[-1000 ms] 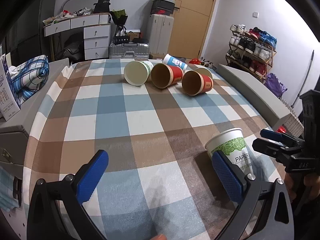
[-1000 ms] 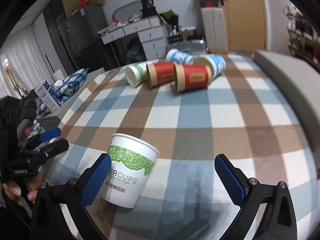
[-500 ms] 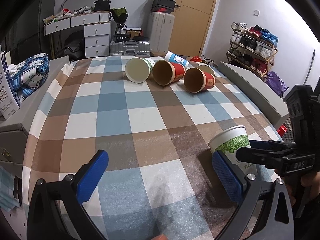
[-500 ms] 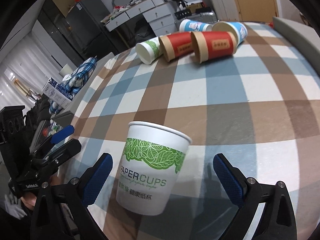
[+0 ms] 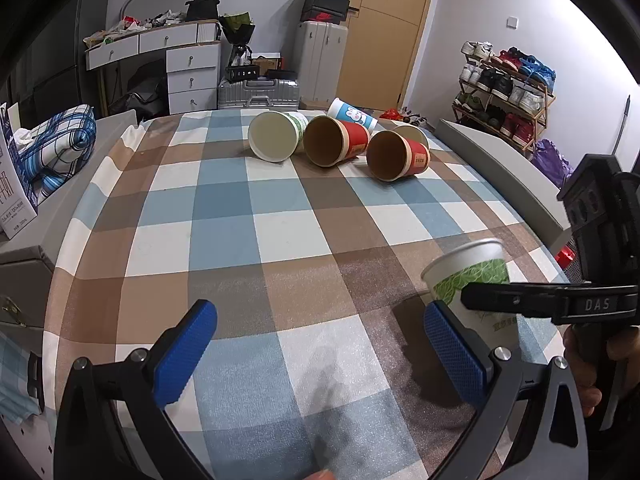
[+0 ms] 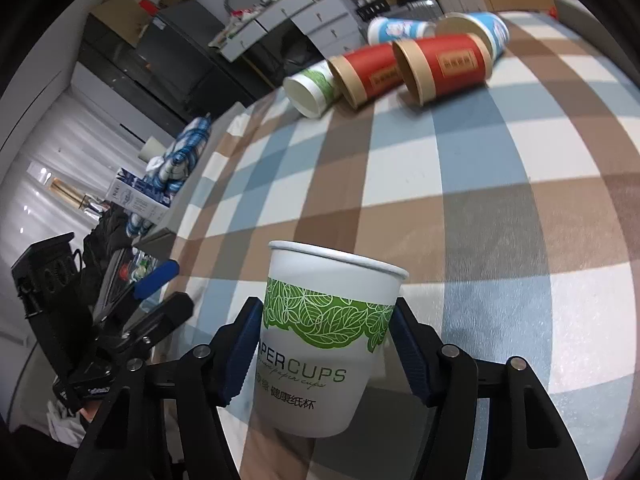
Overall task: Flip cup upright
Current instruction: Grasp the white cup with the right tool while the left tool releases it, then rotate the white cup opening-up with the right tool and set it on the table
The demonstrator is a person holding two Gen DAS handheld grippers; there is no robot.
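Observation:
A white paper cup with a green leaf band (image 6: 324, 332) stands upright, mouth up, near the front right of the checked table. My right gripper (image 6: 326, 354) is shut on its sides with both blue pads touching it. The same cup (image 5: 470, 276) shows in the left wrist view, partly behind the right gripper's black arm. My left gripper (image 5: 320, 360) is open and empty over the table's front, left of the cup.
Several cups lie on their sides at the far end: a white and green one (image 5: 276, 136), two red ones (image 5: 334, 146) (image 5: 396, 156), and blue ones behind (image 5: 352, 114). The checked tablecloth (image 5: 280, 232) covers the table. A grey ledge (image 5: 500, 168) runs along the right.
My right gripper moved in around the upright cup and shut on it. The left gripper stayed nearly still and open.

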